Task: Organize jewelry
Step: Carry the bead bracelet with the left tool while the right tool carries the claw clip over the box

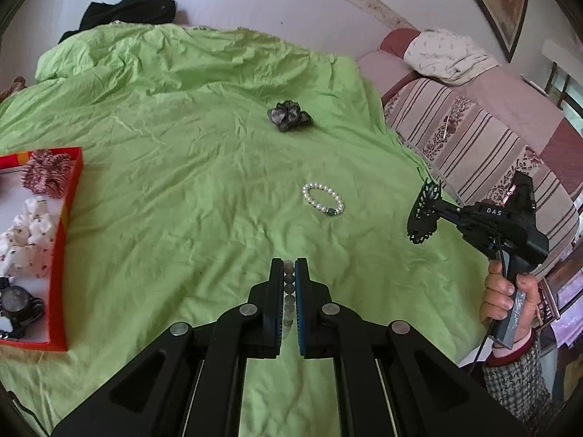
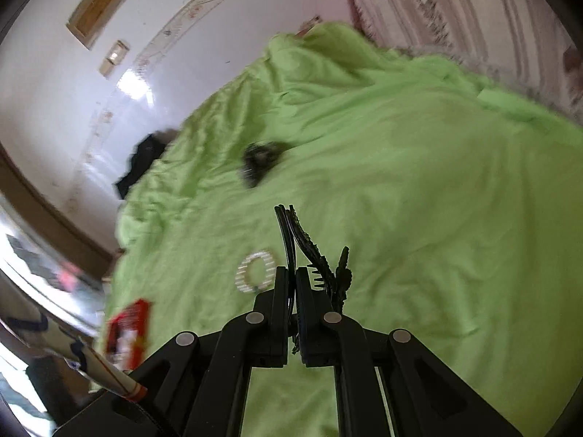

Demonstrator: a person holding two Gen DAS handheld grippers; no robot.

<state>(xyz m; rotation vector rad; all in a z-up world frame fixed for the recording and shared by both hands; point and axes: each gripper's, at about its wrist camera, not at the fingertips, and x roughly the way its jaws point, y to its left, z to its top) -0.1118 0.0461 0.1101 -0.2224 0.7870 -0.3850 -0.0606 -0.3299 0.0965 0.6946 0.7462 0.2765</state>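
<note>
Left tool (image 1: 288, 273) grips grey beads (image 1: 289, 284); pearl bracelet (image 1: 323, 199) lies ahead.

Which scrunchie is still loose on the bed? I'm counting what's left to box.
The dark grey scrunchie, alone on the green sheet beyond the pearl bracelet; the others already lie in the red box.

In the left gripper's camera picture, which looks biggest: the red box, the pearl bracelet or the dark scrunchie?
1. red box, clearly biggest, though nearer the camera and cut off by the edge.
2. pearl bracelet and dark scrunchie look about alike; the scrunchie lies farther away, so no ranking.
</note>
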